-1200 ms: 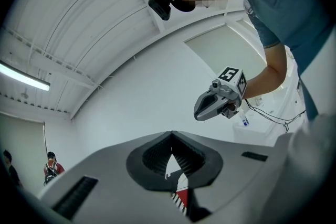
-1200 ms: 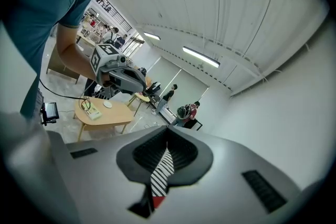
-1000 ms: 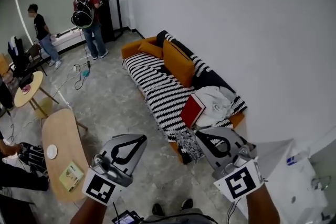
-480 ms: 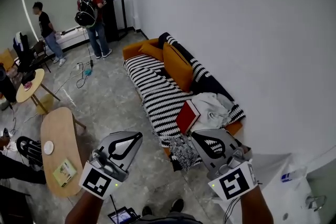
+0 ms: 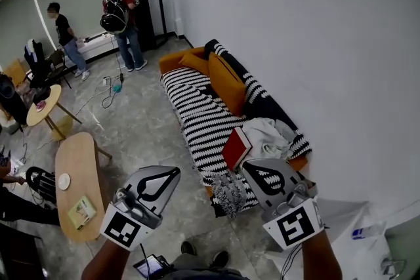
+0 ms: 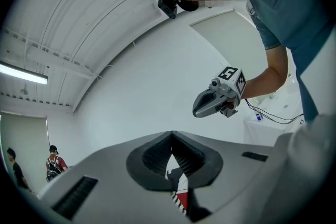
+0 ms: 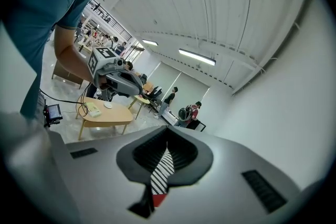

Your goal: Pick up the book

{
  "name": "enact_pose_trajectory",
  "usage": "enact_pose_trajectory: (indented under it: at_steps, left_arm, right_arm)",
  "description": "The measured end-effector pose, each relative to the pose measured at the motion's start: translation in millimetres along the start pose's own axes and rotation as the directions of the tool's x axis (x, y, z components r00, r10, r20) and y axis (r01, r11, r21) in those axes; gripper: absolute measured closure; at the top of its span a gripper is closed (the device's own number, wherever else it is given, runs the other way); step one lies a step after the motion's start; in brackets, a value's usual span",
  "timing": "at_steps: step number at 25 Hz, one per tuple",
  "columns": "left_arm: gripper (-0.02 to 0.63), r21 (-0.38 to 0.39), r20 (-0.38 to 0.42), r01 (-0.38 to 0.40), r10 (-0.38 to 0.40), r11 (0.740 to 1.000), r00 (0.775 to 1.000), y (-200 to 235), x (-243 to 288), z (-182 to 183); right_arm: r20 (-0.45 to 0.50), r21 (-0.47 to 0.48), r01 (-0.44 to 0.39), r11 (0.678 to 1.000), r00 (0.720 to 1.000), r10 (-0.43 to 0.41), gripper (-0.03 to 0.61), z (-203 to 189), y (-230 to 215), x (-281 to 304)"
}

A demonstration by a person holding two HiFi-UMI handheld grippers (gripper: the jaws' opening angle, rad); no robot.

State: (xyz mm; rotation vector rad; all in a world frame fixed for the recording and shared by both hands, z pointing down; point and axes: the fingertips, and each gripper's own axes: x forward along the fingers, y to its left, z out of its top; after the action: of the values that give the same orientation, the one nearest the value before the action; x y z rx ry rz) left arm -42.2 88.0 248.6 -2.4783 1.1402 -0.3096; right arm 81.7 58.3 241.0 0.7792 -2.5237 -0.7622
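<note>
Sofa (image 5: pixel 197 116) and book (image 5: pixel 236 148) nearer | left hand-held gripper (image 5: pixel 176 171) clenched, empty | right hand-held gripper (image 5: pixel 248 167) clenched, empty

Wall (image 5: pixel 315 23): plain white
Floor (image 5: pixel 141 134): grey, glossy
Sofa (image 5: pixel 173 61): orange, striped cover (image 5: pixel 197 116), against wall
Ceiling light (image 7: pixel 197 57): long strip, lit

1. The book (image 5: pixel 237 148) is showing a plain red cover at the sofa's near end.
2. The sofa (image 5: pixel 197 116) is wearing black-and-white stripes over an orange frame.
3. The cushions (image 5: pixel 226 80) are showing solid orange.
4. The crumpled cloth (image 5: pixel 270 134) beside the book is showing white.
5. The left claw (image 5: pixel 176 171) and right claw (image 5: pixel 245 167) are showing grey, each carrying black-and-white square markers.
6. The floor (image 5: pixel 144 134) is showing mottled grey.
</note>
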Motion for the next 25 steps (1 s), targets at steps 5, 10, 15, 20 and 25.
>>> enact_pose_trajectory:
  at_steps: [5,10,15,20,25]
  left_arm:
    - [0.609,-0.031,0.004,0.003,-0.003,1.000,1.000,14.6,15.7,-14.0]
    - [0.609,-0.050,0.024,0.032,-0.030,0.998,0.999,36.9,38.3,-31.5]
    - [0.609,-0.042,0.046,0.068,-0.066,0.997,0.997,65.9,52.4,-39.5]
    - [0.609,-0.011,0.072,0.104,-0.103,0.995,0.992,94.7,60.5,-49.8]
    - [0.609,0.002,0.088,0.128,-0.128,0.992,0.988,112.5,69.1,-58.9]
  right_arm:
    - [-0.020,0.015,0.000,1.000,1.000,0.000,0.566,-14.6,-11.0,18.0]
    - [-0.042,0.014,-0.003,1.000,0.999,0.004,0.566,-25.8,-20.8,42.6]
    - [-0.060,0.008,0.030,1.000,0.998,-0.029,0.566,-21.0,-38.9,69.0]
    - [-0.075,-0.004,0.062,0.998,0.995,-0.063,0.566,-16.2,-48.7,95.7]
    - [-0.106,0.006,0.083,0.997,0.991,-0.082,0.566,-17.5,-51.6,112.3]
